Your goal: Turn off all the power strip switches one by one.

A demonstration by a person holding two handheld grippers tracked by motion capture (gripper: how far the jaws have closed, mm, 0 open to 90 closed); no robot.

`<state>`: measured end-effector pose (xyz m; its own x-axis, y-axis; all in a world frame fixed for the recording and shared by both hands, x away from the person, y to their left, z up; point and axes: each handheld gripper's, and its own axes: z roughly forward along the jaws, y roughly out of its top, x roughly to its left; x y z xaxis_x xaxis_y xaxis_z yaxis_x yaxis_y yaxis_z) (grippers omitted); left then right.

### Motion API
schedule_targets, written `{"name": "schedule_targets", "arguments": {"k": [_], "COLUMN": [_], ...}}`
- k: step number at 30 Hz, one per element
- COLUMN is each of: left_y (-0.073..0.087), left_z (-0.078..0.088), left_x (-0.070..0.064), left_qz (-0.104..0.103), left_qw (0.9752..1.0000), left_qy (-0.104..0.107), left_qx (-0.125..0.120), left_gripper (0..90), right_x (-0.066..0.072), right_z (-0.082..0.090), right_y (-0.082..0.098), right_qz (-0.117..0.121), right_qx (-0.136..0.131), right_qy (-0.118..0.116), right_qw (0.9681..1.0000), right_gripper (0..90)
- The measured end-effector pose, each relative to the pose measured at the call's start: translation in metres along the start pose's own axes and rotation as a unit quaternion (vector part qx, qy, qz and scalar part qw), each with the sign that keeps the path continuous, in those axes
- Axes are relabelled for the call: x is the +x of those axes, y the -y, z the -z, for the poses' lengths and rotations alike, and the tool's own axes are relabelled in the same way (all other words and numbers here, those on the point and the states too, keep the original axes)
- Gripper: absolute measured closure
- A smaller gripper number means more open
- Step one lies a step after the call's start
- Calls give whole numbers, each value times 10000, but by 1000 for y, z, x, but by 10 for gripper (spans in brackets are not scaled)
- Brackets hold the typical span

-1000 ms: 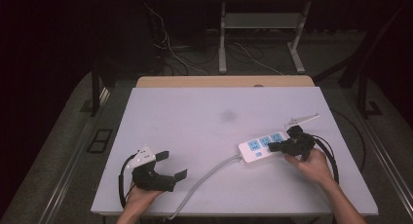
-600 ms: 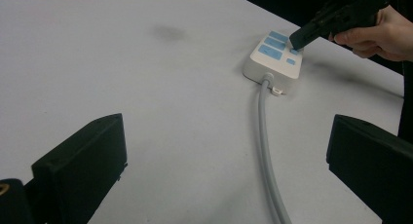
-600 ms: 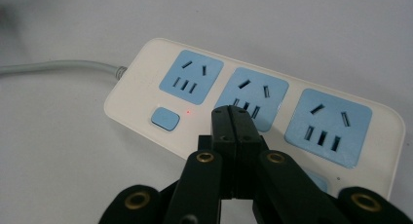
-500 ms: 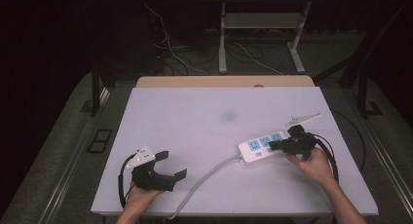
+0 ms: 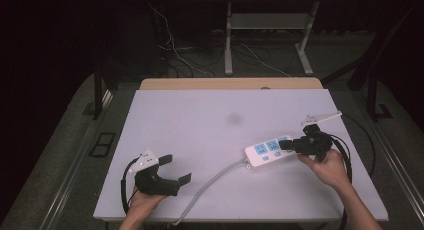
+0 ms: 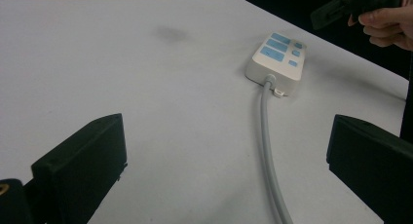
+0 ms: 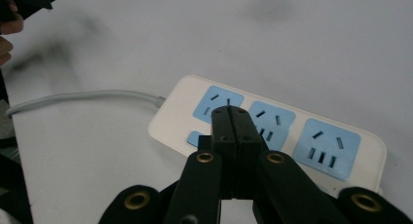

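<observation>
The right gripper sits at the right of the high view with its jaws pressed together and empty, tips over the white power strip — in the right gripper view they point at the blue sockets. The strip lies right of centre on the white table, its grey cable curving toward the bottom edge. At lower left the left gripper rests on the table — jaws wide apart, nothing between them
</observation>
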<state>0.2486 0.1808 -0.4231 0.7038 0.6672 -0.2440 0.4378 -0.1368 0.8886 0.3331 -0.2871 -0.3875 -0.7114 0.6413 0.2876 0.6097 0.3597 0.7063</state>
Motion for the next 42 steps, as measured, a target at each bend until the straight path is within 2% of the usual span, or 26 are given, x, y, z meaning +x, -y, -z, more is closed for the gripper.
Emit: {"name": "schedule_targets", "arguments": {"k": [17,31,42], "left_y": [0,0,0], "left_z": [0,1,1], "left_x": [0,0,1], "left_qz": [-5,2,8], "left_qw": [10000,10000,10000], "left_qy": [8,6,5], "left_qx": [-8,-5,-10], "left_gripper": [0,0,0], "right_x": [18,21,17], "right_z": [-18,-35,-47], "right_y": [-6,-8,-5], "right_qz": [242,262,251], "right_qx": [343,480,627], "right_qy": [-142,-243,-231], "right_qw": [9990,9982,9974], "right_gripper": [900,900,900]}}
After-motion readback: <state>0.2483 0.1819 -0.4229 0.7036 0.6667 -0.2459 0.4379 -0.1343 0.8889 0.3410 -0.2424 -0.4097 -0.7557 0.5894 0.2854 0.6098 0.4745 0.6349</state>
